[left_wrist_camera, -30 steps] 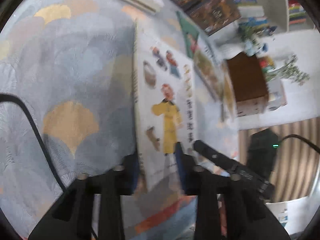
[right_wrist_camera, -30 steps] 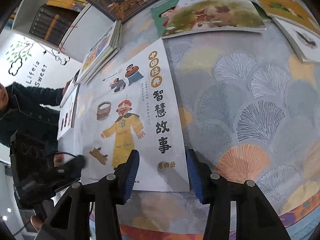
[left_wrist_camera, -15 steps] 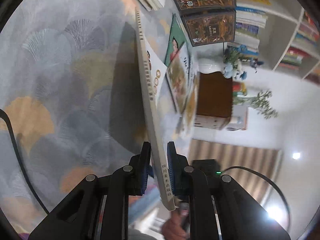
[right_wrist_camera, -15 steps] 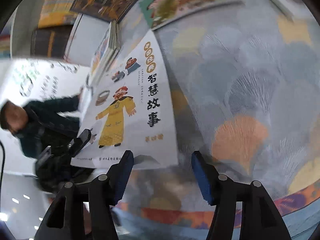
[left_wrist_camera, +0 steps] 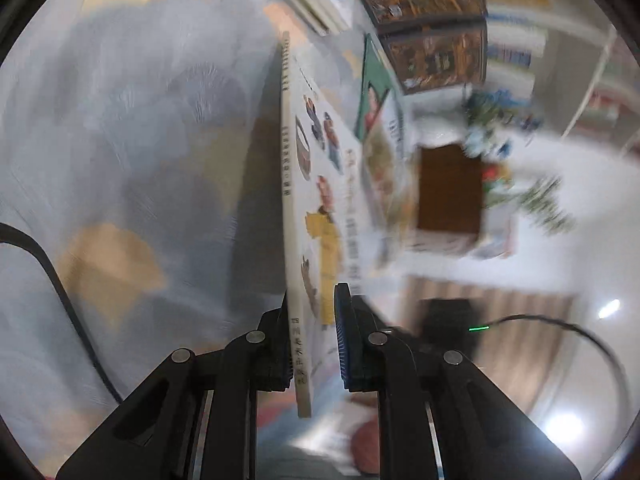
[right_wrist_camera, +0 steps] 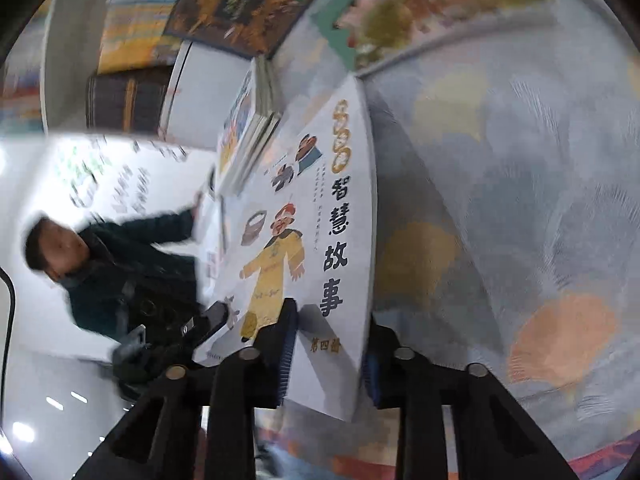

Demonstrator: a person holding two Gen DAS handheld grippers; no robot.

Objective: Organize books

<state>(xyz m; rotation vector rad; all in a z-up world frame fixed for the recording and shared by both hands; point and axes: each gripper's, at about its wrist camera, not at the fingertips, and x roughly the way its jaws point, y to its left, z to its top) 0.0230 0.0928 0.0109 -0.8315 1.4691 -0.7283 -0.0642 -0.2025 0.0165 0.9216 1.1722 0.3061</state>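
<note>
Above the patterned tabletop (right_wrist_camera: 520,160), left gripper (left_wrist_camera: 314,344) and right gripper (right_wrist_camera: 332,356) both clamp the white storybook (right_wrist_camera: 320,240); other books remain scattered, unsorted

The white-covered book (right_wrist_camera: 320,240) carries a cartoon figure in a yellow robe with a red hat, black characters down its side and gold roundels above them; its spine (left_wrist_camera: 290,240) is cream with dark print. The cloth (right_wrist_camera: 500,200) under it is pale grey-blue with a fan pattern, some fans peach, orange or mustard. Two dark brown books (left_wrist_camera: 432,24) bear ornate gold-orange designs. Another book (left_wrist_camera: 370,92) has a green cover. The left gripper (left_wrist_camera: 312,344) and right gripper (right_wrist_camera: 328,356) are black with blue ribbed pads. A person's sleeve (right_wrist_camera: 140,236) is dark teal.
</note>
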